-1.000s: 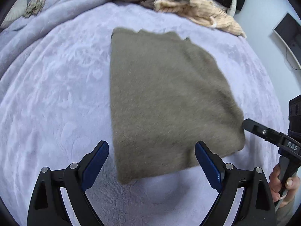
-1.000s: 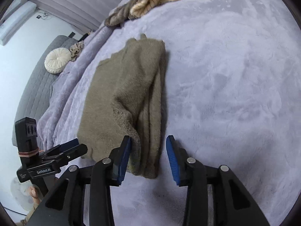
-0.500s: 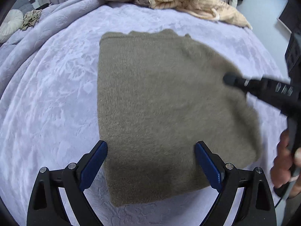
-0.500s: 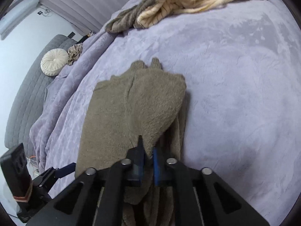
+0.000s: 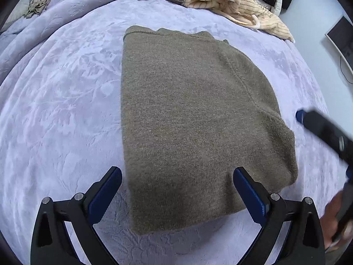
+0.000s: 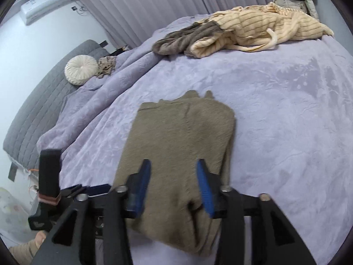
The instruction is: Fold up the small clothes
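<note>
At the far edge of the lavender bedspread (image 6: 286, 101) you have a cream striped garment (image 6: 260, 33) heaped against a grey-brown one (image 6: 183, 38). Off to your left, a round white cushion (image 6: 81, 69) sits on the grey quilted sofa (image 6: 39, 112), below a wall air conditioner (image 6: 47, 3).

soft, even daylight-like light in both views; bright, no glare. shadows faint: a thin dark edge under the near hem of the olive sweater (image 5: 194, 119) and a soft shade between the left claw (image 5: 176, 196) fingers. left wrist view sharp at centre; the right claw (image 5: 320, 128) entering at the right edge is smeared by motion blur, the hand (image 5: 335, 220) below it also soft. right wrist view softer overall, sweater nap slightly smeared, claw pads (image 6: 141, 187) a little blurred. strong fisheye bowing of the bed (image 6: 286, 110); black vignette in all corners. pale wall (image 6: 44, 44) nearly washed out.
</note>
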Demonstrator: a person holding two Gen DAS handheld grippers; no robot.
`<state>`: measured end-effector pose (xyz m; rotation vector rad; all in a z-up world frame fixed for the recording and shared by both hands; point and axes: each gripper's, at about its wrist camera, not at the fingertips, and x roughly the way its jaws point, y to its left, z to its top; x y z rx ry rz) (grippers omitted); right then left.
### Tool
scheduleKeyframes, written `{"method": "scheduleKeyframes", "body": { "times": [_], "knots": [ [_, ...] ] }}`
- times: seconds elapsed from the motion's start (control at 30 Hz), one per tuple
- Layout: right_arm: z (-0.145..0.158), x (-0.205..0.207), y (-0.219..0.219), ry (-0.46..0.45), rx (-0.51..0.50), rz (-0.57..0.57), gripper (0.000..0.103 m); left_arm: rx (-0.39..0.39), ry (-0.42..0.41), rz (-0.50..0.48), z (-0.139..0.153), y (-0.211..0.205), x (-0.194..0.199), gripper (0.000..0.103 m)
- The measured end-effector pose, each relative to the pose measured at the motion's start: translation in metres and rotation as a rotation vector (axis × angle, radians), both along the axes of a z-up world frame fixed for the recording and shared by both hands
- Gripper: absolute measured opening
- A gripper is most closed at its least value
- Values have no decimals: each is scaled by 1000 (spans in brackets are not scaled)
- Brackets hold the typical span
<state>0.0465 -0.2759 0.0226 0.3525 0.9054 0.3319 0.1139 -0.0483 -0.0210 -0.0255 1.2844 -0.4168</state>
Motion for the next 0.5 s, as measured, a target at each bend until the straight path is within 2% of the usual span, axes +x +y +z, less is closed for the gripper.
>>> {"method": "scheduleKeyframes", "body": {
  "times": [0.07,0.13,0.2,0.3,0.4,0.5],
  "knots": [
    [-15,-1,12,20,3,37,67,1,3,11,0,6,-1,100],
    [-39,6,9,96,-50,-4,67,-2,6,21,2,13,-3,100],
    [-53,9,-4,140,-41,-35,62,3,-4,23,6,20,-5,100],
    [-35,2,-8,125,-53,-48,63,15,-26,16,12,26,-6,100],
    [-9,-4,-16,61,-100,-81,80,7,-30,-5,15,26,1,100],
    [1,2,-34,55,-99,-131,83,-51,-4,-25,15,28,23,100]
  ]
}}
